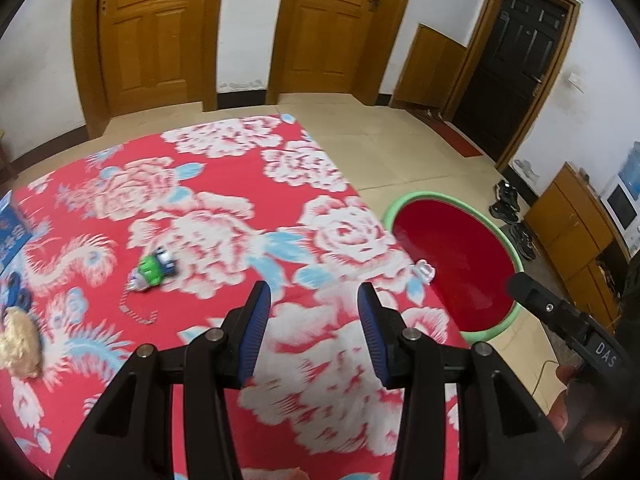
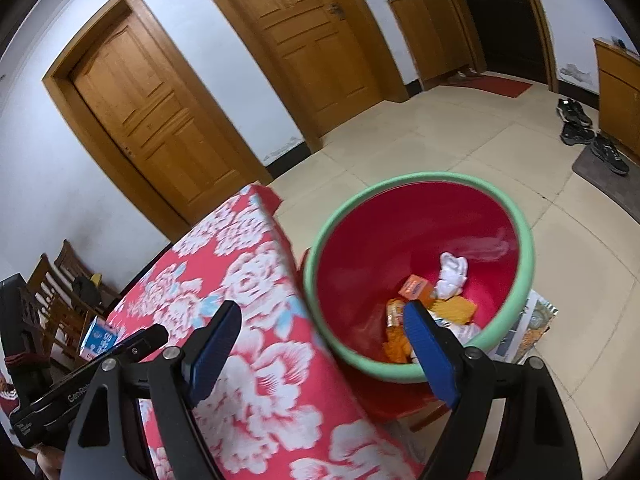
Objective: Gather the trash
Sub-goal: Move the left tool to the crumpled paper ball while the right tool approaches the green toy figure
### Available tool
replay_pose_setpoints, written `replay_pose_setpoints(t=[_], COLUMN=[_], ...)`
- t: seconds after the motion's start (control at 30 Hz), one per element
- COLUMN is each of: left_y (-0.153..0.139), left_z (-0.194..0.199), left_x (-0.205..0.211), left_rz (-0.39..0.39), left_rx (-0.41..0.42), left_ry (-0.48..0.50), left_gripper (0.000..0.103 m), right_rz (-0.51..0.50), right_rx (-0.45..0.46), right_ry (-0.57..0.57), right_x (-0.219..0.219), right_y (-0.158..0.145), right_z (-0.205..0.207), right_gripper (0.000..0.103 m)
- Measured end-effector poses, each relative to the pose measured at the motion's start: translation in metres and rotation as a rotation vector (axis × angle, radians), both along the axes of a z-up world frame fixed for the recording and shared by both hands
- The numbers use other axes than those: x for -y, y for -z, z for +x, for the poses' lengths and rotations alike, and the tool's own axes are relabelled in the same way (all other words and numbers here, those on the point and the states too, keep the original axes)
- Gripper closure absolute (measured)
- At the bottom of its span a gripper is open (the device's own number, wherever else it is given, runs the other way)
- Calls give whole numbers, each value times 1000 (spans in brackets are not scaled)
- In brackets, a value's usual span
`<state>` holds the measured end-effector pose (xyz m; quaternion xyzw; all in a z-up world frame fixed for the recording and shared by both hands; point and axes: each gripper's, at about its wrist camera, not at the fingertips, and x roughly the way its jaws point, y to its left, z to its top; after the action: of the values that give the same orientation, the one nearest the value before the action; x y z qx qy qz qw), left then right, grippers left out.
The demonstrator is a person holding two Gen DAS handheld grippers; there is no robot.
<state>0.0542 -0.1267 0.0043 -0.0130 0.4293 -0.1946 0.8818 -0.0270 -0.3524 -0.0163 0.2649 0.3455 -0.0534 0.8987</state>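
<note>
A red basin with a green rim [image 2: 416,184] stands on the floor beside the table; it also shows in the left wrist view [image 1: 400,210]. Inside lie crumpled white paper [image 2: 452,274], an orange box [image 2: 416,289] and orange wrappers [image 2: 396,340]. My right gripper [image 2: 320,322] is open and empty above the table edge and the basin's near rim. My left gripper [image 1: 314,294] is open and empty over the red floral tablecloth [image 1: 224,208]. A small green and white bottle [image 1: 154,268] lies on the cloth to its left, and a small white piece [image 1: 425,269] sits at the table's right edge.
A blue box [image 1: 12,236] and a beige lump [image 1: 18,342] lie at the table's left. Wooden doors [image 1: 148,32] line the far wall. Shoes [image 2: 592,136] and cabinets [image 1: 576,232] stand to the right. Chairs [image 2: 56,292] stand at the left.
</note>
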Motion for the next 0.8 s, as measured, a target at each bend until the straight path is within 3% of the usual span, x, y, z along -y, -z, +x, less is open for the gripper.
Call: replay_pose_setpoints(t=[0.8], left_y=[-9], left_z=[-23], left_x=[-122], left_rz=[-4], left_rx=[45], left_ry=[-235], left_gripper=[58], right_rz=[-38], right_rx=[7], right_ry=[-162], right_x=[-88], right_y=[-12], right_z=[13], right_gripper=[17])
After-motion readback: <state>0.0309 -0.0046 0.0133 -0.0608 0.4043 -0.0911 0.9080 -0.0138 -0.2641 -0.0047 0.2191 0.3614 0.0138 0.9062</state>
